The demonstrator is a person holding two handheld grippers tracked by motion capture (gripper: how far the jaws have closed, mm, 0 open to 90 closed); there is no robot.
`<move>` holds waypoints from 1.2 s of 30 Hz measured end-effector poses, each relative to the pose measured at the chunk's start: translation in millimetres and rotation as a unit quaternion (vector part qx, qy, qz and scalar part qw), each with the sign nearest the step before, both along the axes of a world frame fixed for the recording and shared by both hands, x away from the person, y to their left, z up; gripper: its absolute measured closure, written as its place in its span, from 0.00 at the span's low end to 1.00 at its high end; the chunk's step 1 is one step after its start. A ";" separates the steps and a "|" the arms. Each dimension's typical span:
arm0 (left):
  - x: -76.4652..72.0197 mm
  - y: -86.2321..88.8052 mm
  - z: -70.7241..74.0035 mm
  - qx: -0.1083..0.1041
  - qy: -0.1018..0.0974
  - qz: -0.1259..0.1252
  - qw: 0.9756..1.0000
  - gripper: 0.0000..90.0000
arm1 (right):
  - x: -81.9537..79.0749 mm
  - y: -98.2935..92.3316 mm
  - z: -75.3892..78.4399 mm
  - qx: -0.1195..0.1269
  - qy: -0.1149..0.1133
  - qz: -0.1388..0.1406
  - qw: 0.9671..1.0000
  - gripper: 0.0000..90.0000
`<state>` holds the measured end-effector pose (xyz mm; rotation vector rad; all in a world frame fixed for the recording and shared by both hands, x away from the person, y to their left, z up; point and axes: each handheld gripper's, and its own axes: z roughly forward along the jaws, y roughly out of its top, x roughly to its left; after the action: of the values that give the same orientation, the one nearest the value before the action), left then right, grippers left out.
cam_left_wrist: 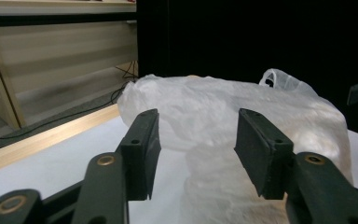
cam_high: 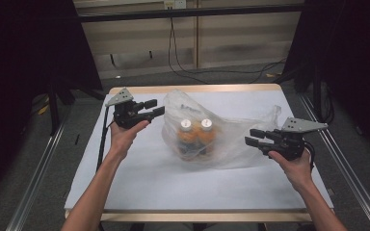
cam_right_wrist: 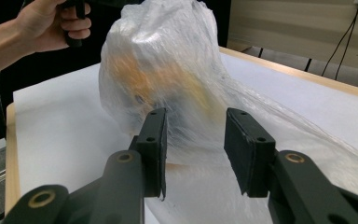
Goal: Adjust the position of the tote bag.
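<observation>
A clear plastic bag (cam_high: pixel 231 139) lies in the middle of the white table (cam_high: pixel 144 173). Inside it stand two orange bottles (cam_high: pixel 186 134) with white caps, side by side. My left gripper (cam_high: pixel 156 107) hangs just left of the bag, lifted off the table, jaws open with nothing between them. In the left gripper view the gripper (cam_left_wrist: pixel 196 121) points at the crumpled bag (cam_left_wrist: pixel 223 102). My right gripper (cam_high: pixel 250 136) is at the bag's right edge, open. In the right gripper view its jaws (cam_right_wrist: pixel 195 116) straddle loose film of the bag (cam_right_wrist: pixel 158 51) without pressing it.
The table has a wooden rim (cam_high: pixel 192 88) at the far edge. Cables (cam_high: pixel 183 67) run over the floor behind it. Dark curtains stand on both sides, and metal rails (cam_high: pixel 38 168) run along the floor. The person's other hand (cam_right_wrist: pixel 51 23) is beyond the bag.
</observation>
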<state>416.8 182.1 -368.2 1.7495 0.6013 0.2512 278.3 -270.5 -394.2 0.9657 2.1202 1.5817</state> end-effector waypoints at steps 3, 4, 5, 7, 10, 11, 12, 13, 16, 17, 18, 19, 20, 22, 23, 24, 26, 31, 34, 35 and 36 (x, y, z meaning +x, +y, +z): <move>12.6 -6.0 2.6 -0.001 0.011 -0.010 1.000 0.46 | 0.4 -0.8 -1.9 -0.003 0.003 0.001 1.000 0.65; 12.6 -6.0 2.6 -0.001 0.011 -0.010 1.000 0.45 | 0.4 -0.8 -1.9 -0.003 0.003 0.001 1.000 0.65; 15.3 -7.6 3.5 0.003 0.014 -0.007 1.000 0.43 | 0.0 0.0 -1.5 -0.003 -0.001 -0.003 1.000 0.65; 21.1 -9.1 5.0 -0.003 0.017 -0.007 1.000 0.40 | -0.2 0.1 -1.3 -0.001 -0.002 -0.002 1.000 0.65; 28.4 -12.9 6.6 -0.005 0.024 -0.007 1.000 0.31 | 0.2 0.3 -2.2 -0.003 -0.002 0.003 1.000 0.64; 30.0 -14.8 6.9 0.002 0.029 -0.007 1.000 0.31 | 0.2 0.3 -2.2 -0.003 -0.002 0.003 1.000 0.64; 31.5 -16.7 6.4 0.005 0.033 -0.005 0.999 0.29 | 0.2 0.3 -2.4 -0.004 -0.001 0.003 1.000 0.64; 33.5 -18.9 4.7 0.006 0.035 -0.009 0.999 0.26 | 0.2 0.4 -2.5 -0.005 0.000 0.002 1.000 0.64; 37.1 -24.5 -1.0 0.020 0.048 -0.008 0.999 0.25 | 0.3 0.5 -2.7 -0.005 -0.001 0.003 1.000 0.64; 38.3 -25.2 -3.4 0.018 0.056 -0.016 0.998 0.27 | -0.2 0.7 -2.5 -0.007 -0.001 0.003 1.000 0.64; 38.6 -26.4 -5.1 0.018 0.060 -0.017 0.998 0.27 | -0.2 0.7 -2.5 -0.007 -0.001 0.003 1.000 0.64; 38.5 -26.9 -6.2 0.015 0.062 -0.027 0.998 0.44 | -0.1 0.4 -2.4 -0.007 -0.002 0.004 1.000 0.63; 37.0 -28.3 -6.2 0.013 0.060 -0.040 0.997 0.44 | -0.1 0.4 -2.4 -0.007 -0.002 0.004 1.000 0.63; 32.2 -32.9 -3.2 0.025 0.048 -0.047 0.997 0.78 | -0.2 -0.6 -2.5 -0.005 0.001 0.004 1.000 0.63; 29.4 -33.8 -0.5 0.016 0.041 -0.061 0.997 0.88 | -0.1 -1.6 -2.9 -0.006 0.001 0.002 1.000 0.63; 29.4 -33.8 -0.5 0.016 0.041 -0.061 0.997 0.95 | -0.1 -1.6 -2.9 -0.006 0.001 0.002 1.000 0.63; 26.5 -33.8 3.1 0.010 0.035 -0.064 0.997 0.98 | 0.0 -2.1 -3.5 -0.006 0.003 0.001 1.000 0.63; 12.6 -30.0 15.0 0.009 0.009 -0.084 0.996 1.00 | -0.6 -5.8 -1.7 -0.007 0.000 -0.004 1.000 0.63; 6.8 -27.0 20.5 0.011 -0.003 -0.087 0.996 1.00 | -0.8 -8.0 -1.2 -0.007 0.001 -0.008 1.000 0.63; 0.7 -24.7 24.9 0.013 -0.010 -0.093 0.996 1.00 | -0.9 -10.6 -0.7 -0.009 0.001 -0.014 1.000 0.63; -2.2 -23.5 27.0 0.014 -0.016 -0.095 0.995 1.00 | -0.7 -11.8 -0.4 -0.008 0.000 -0.016 1.000 0.63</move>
<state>414.6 158.6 -341.2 1.8132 0.4062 0.1542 277.6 -282.3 -394.6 0.9893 2.1030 1.5471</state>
